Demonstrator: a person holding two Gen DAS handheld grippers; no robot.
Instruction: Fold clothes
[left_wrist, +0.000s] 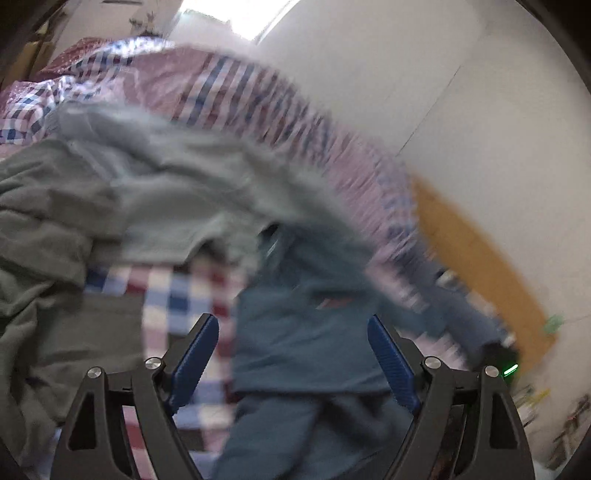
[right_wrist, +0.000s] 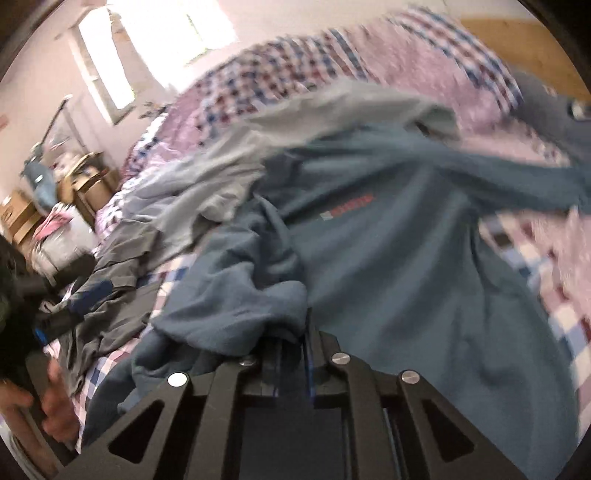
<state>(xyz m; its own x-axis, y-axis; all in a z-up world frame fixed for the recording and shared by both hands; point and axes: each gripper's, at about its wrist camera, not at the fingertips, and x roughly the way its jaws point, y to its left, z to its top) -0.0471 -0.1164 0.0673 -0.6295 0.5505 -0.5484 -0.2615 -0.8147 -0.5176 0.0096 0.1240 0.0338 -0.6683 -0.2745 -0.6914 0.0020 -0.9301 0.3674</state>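
Spread wide, the left gripper (left_wrist: 293, 354), blue pads (left_wrist: 194, 354) far apart, nothing pinched between them, only cloth lying below. Squeezed nearly together, the right gripper (right_wrist: 295, 338), clamped on a bunched fold of the blue sweatshirt (right_wrist: 388, 258).

Underneath everything, a bed with a checked bedcover (left_wrist: 173, 291) in red, blue and white squares, with pink patterned parts farther back. Also seen from the right wrist view (right_wrist: 288, 77), running up toward a bright window (right_wrist: 155, 40).

Spread over the bedcover, the blue sweatshirt (left_wrist: 299, 332), front side up, with a small red and white mark on the chest. One long sleeve stretched out toward the right edge of the right wrist view. Right below the open left gripper too.

Just beside it and partly on top, a pale blue garment (left_wrist: 177, 184), crumpled, also seen in the right wrist view (right_wrist: 229, 177). Next to that, a grey-green garment (left_wrist: 48, 221), wrinkled, lying at the left of the left wrist view.

At the far left of the right wrist view, the left gripper again (right_wrist: 79, 297), over the grey-green garment (right_wrist: 110, 306), with a hand (right_wrist: 48, 398) around its handle. Farther off, a wooden board (left_wrist: 480, 273) by a white wall, and brown boxes (right_wrist: 22, 218) near the window. Much of both views blurry.
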